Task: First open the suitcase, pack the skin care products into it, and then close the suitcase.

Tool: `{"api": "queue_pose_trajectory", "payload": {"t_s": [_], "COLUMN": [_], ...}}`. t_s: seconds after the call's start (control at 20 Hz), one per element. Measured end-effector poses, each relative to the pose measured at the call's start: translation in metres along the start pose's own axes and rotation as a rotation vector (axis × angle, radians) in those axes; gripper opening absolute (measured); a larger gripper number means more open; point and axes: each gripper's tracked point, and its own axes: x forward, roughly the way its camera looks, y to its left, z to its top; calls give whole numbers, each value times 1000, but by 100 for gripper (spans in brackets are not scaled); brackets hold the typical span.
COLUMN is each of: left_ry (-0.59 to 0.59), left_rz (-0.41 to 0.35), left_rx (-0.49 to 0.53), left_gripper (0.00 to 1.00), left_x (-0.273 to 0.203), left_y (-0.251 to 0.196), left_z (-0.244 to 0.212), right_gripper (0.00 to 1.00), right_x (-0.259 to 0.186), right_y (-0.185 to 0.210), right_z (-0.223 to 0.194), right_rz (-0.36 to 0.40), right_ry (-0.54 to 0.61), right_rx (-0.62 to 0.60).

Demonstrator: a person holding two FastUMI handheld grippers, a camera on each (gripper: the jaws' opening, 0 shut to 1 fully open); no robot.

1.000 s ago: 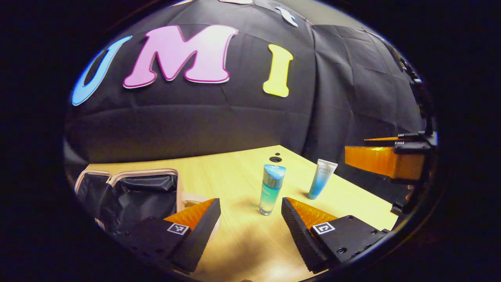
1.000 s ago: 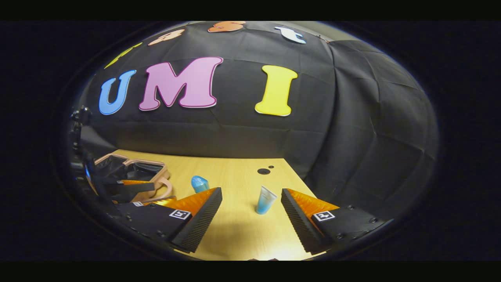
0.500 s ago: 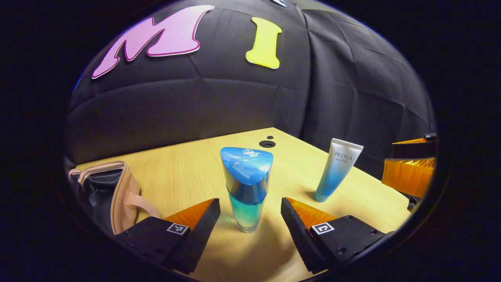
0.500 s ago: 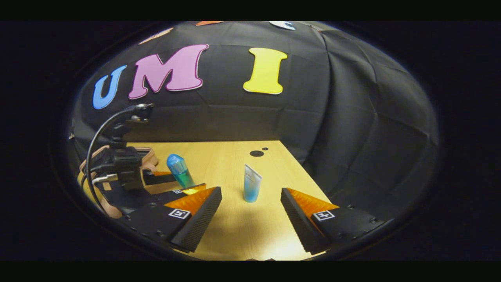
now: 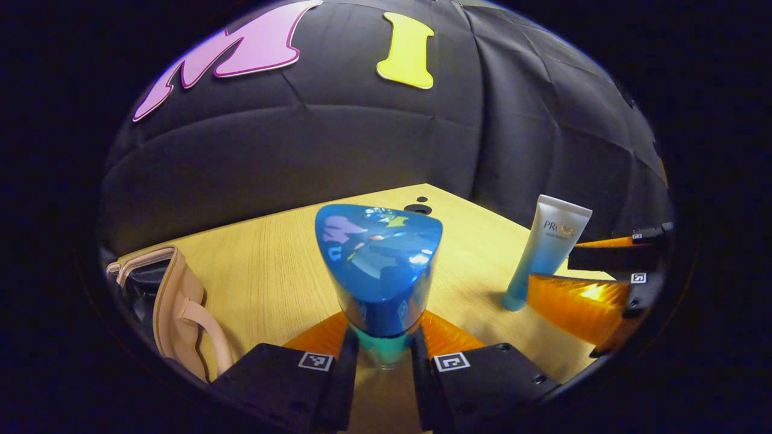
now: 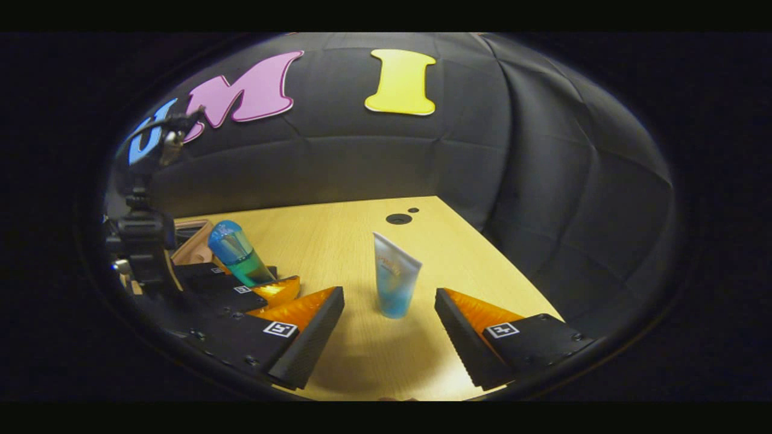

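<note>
Left gripper view: the left gripper (image 5: 382, 361) is closed on the lower body of a blue-capped bottle (image 5: 379, 271), one finger pressing each side; the bottle stands upright on the wooden table (image 5: 283, 265). The open beige suitcase (image 5: 175, 301) lies at the table's left edge. A white-and-blue tube (image 5: 546, 250) stands cap-down to the right, with the right gripper (image 5: 594, 283) just beside it. Right gripper view: the right gripper (image 6: 389, 337) has its fingers spread wide, and the tube (image 6: 393, 283) stands upright on the table (image 6: 338, 235) between and just ahead of the fingertips, touched by neither. At left, the left gripper (image 6: 247, 283) pinches the bottle (image 6: 238, 253), with the suitcase (image 6: 190, 241) partly hidden behind it.
</note>
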Motion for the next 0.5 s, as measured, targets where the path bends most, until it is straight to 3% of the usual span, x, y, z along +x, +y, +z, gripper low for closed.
{"api": "queue_pose_trajectory", "payload": {"t_s": [0.3, 0.5], "left_ry": [8, 7], "left_rz": [-25, -19], "left_rx": [9, -9], "left_gripper": [44, 44], "left_x": [-1, -7], "left_y": [-1, 2], "left_z": [-2, -4], "right_gripper": [97, 48], "right_x": [33, 41], "right_y": [-8, -10], "right_z": [-3, 0], "right_rz": [-44, -53], "right_ry": [-9, -29], "right_rx": [33, 7]}}
